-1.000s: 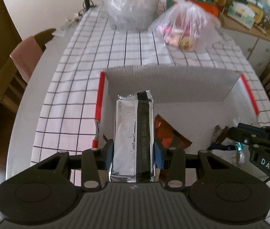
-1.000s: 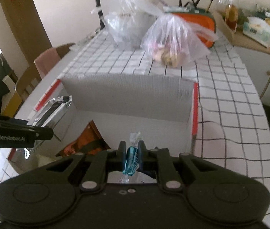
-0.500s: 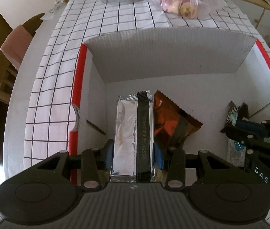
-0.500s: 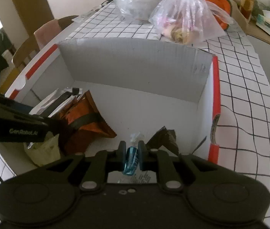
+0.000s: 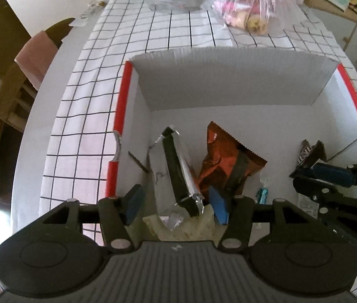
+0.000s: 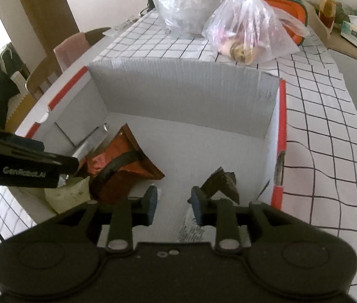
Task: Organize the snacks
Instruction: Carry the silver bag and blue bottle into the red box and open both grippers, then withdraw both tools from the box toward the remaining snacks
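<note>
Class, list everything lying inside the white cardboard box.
Inside the box: silver packet, orange-brown packet, dark wrapper, blue candy, pale packet partly covered. Anything beneath stays hidden.

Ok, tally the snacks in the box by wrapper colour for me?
Silver: 1
Orange: 1
Dark brown: 1
Teal: 1
Pale yellow: 1
Total: 5

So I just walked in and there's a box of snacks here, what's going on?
A person is sorting snacks into the white cardboard box with two handheld grippers. The left gripper has just opened, and the silver packet lies loose between its jaws beside the orange bag. The right gripper has also just opened, nothing between its jaws; a small blue candy lies on the box floor.
</note>
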A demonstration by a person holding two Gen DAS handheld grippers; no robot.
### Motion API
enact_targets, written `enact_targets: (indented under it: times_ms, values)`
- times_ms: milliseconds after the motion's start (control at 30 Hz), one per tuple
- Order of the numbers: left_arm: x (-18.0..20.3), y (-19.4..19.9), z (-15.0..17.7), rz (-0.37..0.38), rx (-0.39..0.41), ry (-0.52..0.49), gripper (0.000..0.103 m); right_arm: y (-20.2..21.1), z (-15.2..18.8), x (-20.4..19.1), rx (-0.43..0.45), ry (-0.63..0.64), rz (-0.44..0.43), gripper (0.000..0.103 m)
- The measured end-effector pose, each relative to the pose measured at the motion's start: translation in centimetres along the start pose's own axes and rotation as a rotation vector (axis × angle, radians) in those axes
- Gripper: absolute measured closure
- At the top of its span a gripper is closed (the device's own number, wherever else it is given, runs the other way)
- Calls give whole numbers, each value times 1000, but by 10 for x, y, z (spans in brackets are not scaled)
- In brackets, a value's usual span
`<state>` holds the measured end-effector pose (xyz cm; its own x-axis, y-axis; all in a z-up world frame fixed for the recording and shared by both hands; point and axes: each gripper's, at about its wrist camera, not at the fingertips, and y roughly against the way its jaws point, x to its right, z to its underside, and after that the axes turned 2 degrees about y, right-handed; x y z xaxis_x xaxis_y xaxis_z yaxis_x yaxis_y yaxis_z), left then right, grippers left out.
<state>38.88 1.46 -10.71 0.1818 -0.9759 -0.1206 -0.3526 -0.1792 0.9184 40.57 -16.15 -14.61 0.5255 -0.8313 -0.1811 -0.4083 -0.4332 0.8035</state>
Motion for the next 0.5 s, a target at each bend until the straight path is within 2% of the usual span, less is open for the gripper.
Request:
enact_targets:
  times_ms: [300, 400, 467, 500]
  values:
    - [-1, 42, 14, 51, 90, 20, 43, 44, 5, -2, 79, -25, -25, 57]
    - [0, 57, 20, 69, 125, 18, 42, 63, 8, -6, 112, -27, -21, 49]
    - [1, 67, 25, 84, 152, 11, 39, 75, 11, -9, 134, -28, -9, 38]
    - [1, 73, 27, 90, 169, 5, 39, 82, 14, -11, 146, -30, -1, 37]
